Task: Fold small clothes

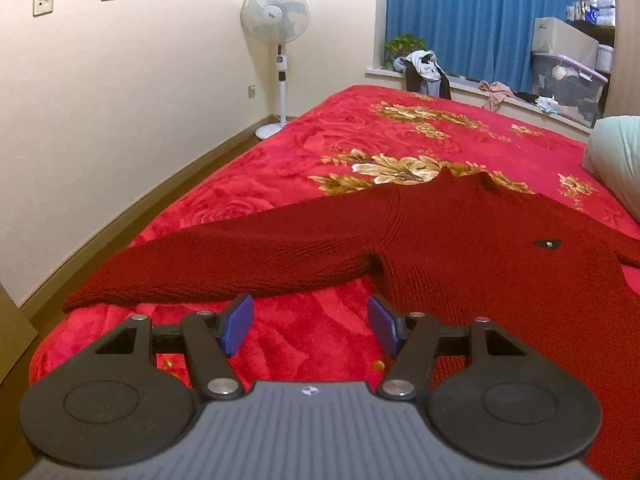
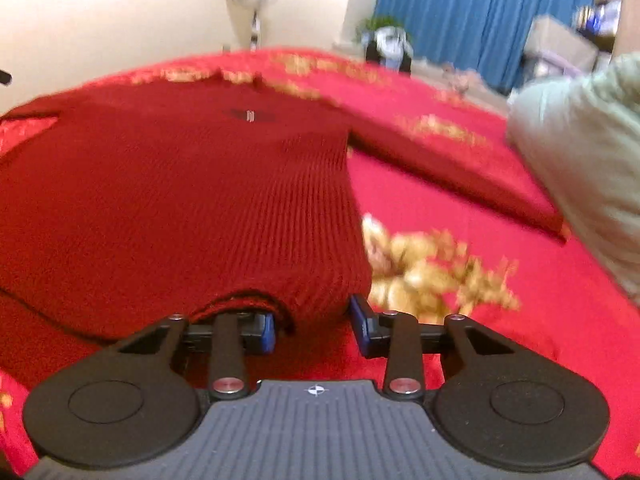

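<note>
A dark red knit sweater (image 1: 460,240) lies flat, front up, on the bed's red flowered blanket (image 1: 320,140), its sleeves spread out to either side. My left gripper (image 1: 310,328) hovers open just short of the left sleeve (image 1: 224,264) and armpit, with only blanket between its blue pads. In the blurred right wrist view the sweater (image 2: 180,180) fills the left half. My right gripper (image 2: 314,328) is at its near right hem corner. The bunched hem fills the gap between the pads; the left pad (image 2: 266,332) is tucked under the raised hem edge.
A pale green pillow (image 1: 616,156) lies at the bed's right side, close to the right sleeve (image 2: 460,172). A standing fan (image 1: 276,16), a window sill with piled clothes (image 1: 424,68) and storage boxes (image 1: 568,80) stand beyond the bed. The bed's left edge drops to the floor.
</note>
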`<state>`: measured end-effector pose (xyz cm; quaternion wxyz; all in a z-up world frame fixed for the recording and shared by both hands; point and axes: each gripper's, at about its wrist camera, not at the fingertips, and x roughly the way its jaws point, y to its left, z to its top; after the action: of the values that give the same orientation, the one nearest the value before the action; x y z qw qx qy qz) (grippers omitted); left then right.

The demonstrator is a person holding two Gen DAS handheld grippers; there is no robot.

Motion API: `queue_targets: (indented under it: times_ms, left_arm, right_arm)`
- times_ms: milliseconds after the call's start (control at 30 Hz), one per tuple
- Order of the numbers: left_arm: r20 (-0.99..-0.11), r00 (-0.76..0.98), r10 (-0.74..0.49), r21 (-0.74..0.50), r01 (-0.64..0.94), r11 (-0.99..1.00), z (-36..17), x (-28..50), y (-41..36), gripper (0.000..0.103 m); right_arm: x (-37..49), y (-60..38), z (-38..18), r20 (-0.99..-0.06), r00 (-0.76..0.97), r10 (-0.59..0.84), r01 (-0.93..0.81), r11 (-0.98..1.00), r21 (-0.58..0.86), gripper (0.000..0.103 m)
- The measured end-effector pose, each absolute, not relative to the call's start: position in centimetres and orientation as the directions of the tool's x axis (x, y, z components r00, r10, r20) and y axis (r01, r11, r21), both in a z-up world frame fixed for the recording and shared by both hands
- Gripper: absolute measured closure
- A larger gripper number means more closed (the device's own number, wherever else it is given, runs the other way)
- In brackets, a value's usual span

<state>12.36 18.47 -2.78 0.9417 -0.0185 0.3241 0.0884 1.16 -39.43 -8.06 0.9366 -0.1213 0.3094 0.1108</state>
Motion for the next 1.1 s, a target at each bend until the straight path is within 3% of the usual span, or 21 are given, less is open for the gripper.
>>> queue_targets:
  times_ms: [100,200,267,333,433,533,633,767,900,967,1100]
  left_arm:
    - [-0.612,0.775,0.156,0.043,-0.164,0.985,-2.9,12.3,18.1,0.034]
    - [-0.61,0.776,0.16,0.062,-0.154,0.986,-3.0,12.2,18.0,0.034]
    - [-0.611,0.775,0.16,0.062,-0.155,0.986,-3.0,12.1,18.1,0.034]
    - [-0.614,0.773,0.159,0.055,-0.16,0.986,-3.0,12.1,18.2,0.034]
    - [-0.62,0.77,0.151,0.046,-0.157,0.987,-3.1,12.0,18.3,0.034]
    - [-0.64,0.759,0.119,0.036,-0.125,0.992,-3.5,12.2,18.0,0.034]
    - [-0.687,0.725,0.05,-0.029,-0.097,0.995,-4.3,12.0,17.5,0.034]
    - [-0.789,0.61,-0.073,-0.204,-0.148,0.968,-7.5,10.4,16.8,0.035]
    - [-0.821,0.56,-0.111,-0.235,-0.155,0.96,-9.9,7.7,15.0,0.036]
    - [-0.833,0.537,-0.131,-0.244,-0.144,0.959,-10.9,6.6,14.0,0.043]
    - [-0.862,0.499,-0.089,-0.152,-0.087,0.985,-12.6,5.0,11.0,0.051]
  right_arm:
    - [1.1,-39.6,-7.3,-0.548,0.836,0.022,-0.187,0.951,-0.247,0.066]
    - [2.3,-41.6,-7.7,-0.566,0.8,-0.198,-0.009,0.94,-0.341,0.064]
    - [3.0,-43.8,-7.6,-0.587,0.768,-0.258,0.087,0.949,-0.303,0.064]
    - [3.1,-45.7,-6.7,-0.604,0.776,-0.185,0.119,0.982,-0.148,0.062]
    - [3.3,-47.0,-6.2,-0.621,0.783,0.048,0.055,0.988,0.145,0.061]
    - [4.6,-46.4,-7.7,-0.685,0.71,0.165,0.01,0.969,0.245,0.057]
    - [5.8,-45.7,-9.6,-0.769,0.619,0.161,0.023,0.974,0.223,0.057]
    - [6.0,-45.0,-9.8,-0.774,0.618,0.136,0.014,0.983,0.184,0.061]
    - [6.1,-44.8,-9.4,-0.777,0.617,0.13,0.019,0.984,0.179,0.07]
    - [6.3,-44.5,-9.4,-0.778,0.616,0.127,0.015,0.985,0.173,0.077]
    - [6.6,-44.2,-9.4,-0.776,0.617,0.133,0.01,0.984,0.177,0.09]
